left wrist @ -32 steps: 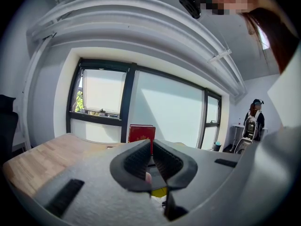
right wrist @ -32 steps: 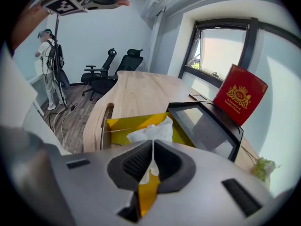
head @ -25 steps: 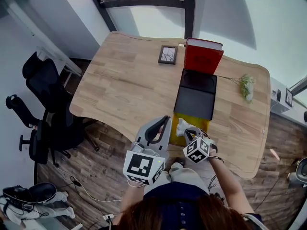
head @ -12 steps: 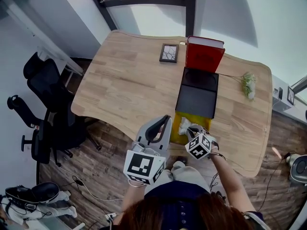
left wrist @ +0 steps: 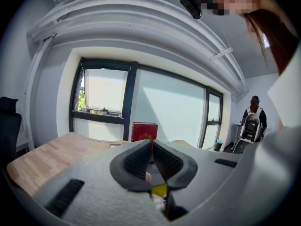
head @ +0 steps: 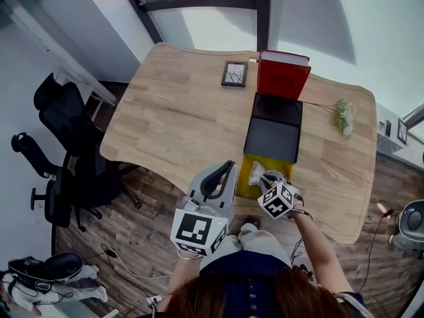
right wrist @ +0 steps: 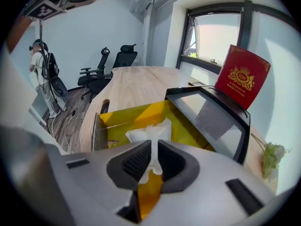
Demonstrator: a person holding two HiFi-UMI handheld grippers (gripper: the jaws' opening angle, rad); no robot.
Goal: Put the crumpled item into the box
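Lengthwise from right claw [right wrist: 154, 149], crumpled tissue [right wrist: 147, 131] over box [right wrist: 126, 117]

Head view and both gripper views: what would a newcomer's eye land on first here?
The bright yellow compartment at the table's near edge stands out, with the right tool shut on a crumpled white item just over it. Behind it, a red panel with a gold crest stands upright beyond a black tray. The left tool is shut and holds nothing, just left of the compartment.
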